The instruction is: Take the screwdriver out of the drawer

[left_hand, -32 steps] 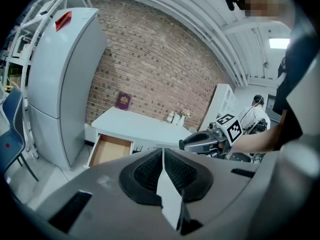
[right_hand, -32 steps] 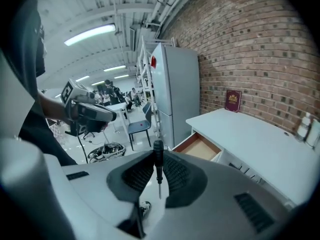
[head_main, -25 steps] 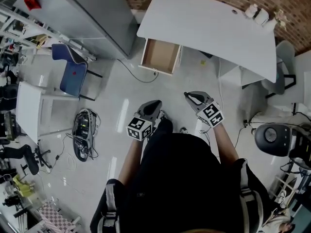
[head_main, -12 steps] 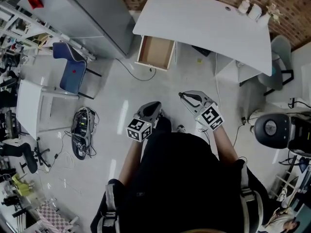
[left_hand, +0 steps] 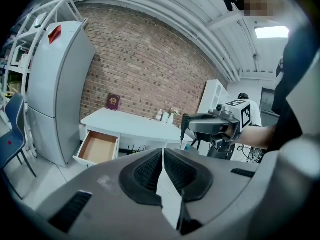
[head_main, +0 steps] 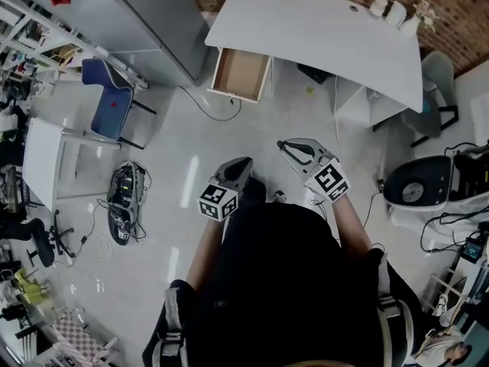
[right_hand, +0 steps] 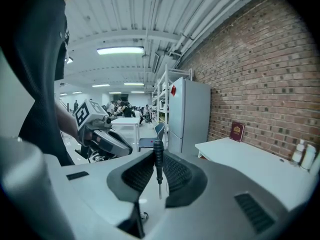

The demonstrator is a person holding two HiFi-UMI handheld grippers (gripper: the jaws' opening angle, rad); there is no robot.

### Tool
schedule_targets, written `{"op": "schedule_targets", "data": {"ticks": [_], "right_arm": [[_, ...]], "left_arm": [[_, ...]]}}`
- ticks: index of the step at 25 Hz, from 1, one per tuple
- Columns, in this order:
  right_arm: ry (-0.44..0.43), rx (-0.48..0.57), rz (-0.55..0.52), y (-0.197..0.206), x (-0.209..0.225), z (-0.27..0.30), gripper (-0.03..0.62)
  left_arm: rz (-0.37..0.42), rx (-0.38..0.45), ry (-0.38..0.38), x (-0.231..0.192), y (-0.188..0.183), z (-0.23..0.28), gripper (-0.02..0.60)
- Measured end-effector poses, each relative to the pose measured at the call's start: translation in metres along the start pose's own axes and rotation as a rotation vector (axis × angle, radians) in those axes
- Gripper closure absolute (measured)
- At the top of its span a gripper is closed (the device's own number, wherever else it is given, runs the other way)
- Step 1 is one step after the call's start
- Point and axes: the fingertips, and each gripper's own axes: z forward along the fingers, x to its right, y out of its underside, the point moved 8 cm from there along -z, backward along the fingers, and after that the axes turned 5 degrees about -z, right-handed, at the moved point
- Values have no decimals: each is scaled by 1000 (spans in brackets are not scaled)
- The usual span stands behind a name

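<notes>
We held the right gripper (right_hand: pixel 157 153) clenched on the screwdriver (right_hand: pixel 159 171), the left gripper (left_hand: pixel 163 156) closed on nothing, and the drawer (head_main: pixel 238 73) open, seemingly empty.

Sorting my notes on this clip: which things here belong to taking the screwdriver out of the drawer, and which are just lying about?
Job: screwdriver, held in the right gripper; open drawer; desk.
Lying about: fridge, blue chair, red book, bottles on the desk.
</notes>
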Motion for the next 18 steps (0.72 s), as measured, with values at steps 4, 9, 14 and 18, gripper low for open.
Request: {"op": "schedule_targets", "data": {"ticks": [4, 9, 14, 18], "right_arm": [[-2, 5, -4, -2, -6, -4, 480], [-4, 8, -9, -3, -9, -9, 481], [-1, 6, -10, -7, -11, -8, 480], [3, 9, -10, 0, -8, -13, 480]], "left_arm": [[2, 2, 1, 7, 2, -5, 558], [7, 11, -3, 11, 1, -7, 558], [8, 18, -3, 9, -3, -11, 558], [10, 16, -3, 12, 1, -5, 558]]}}
